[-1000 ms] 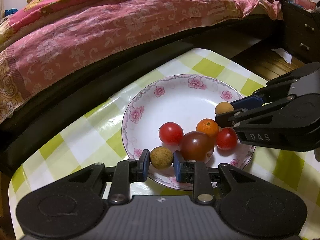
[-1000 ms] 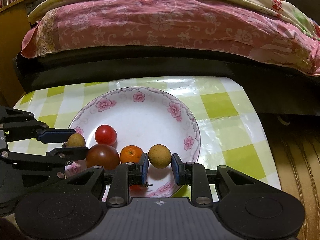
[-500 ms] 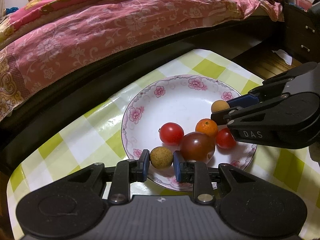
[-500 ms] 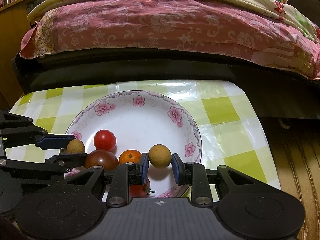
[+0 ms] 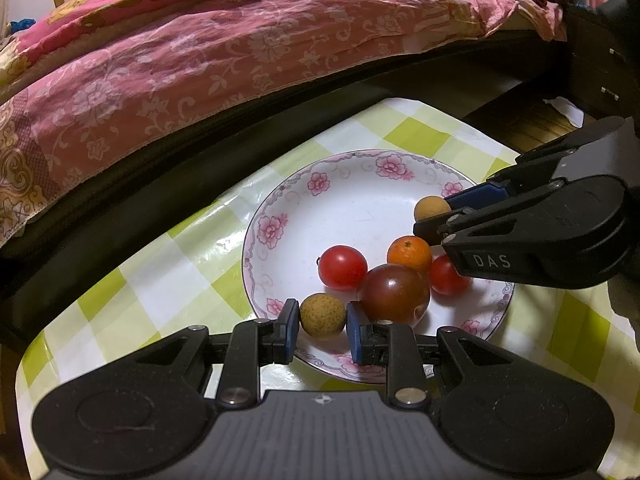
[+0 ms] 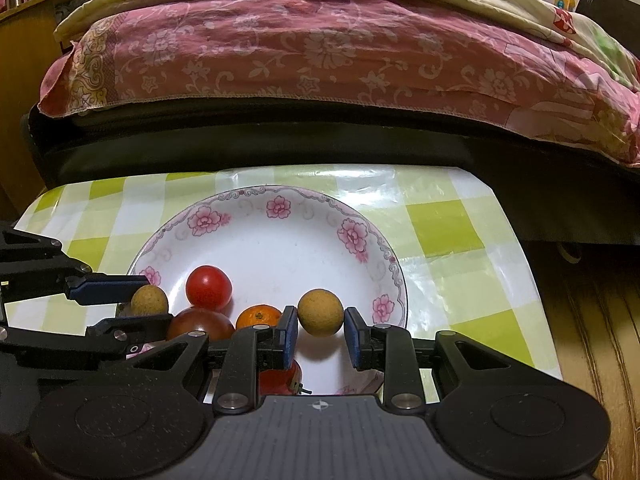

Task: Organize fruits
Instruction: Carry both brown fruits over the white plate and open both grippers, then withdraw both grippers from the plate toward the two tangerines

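A white plate with pink flowers stands on the checked table. On it lie a red tomato, a dark brown-red tomato, a small orange and a second red tomato. My left gripper is shut on a tan longan over the plate's near left rim. My right gripper is shut on another longan above the plate's right side.
A green-and-white checked cloth covers the small table. Close behind it runs a dark bed frame under a pink floral quilt. Wooden floor lies past the table's right edge, and a dark cabinet stands beyond.
The right gripper with its longan has drifted very slightly over the plate. Both grips look the same and the fruits on the plate have not moved.
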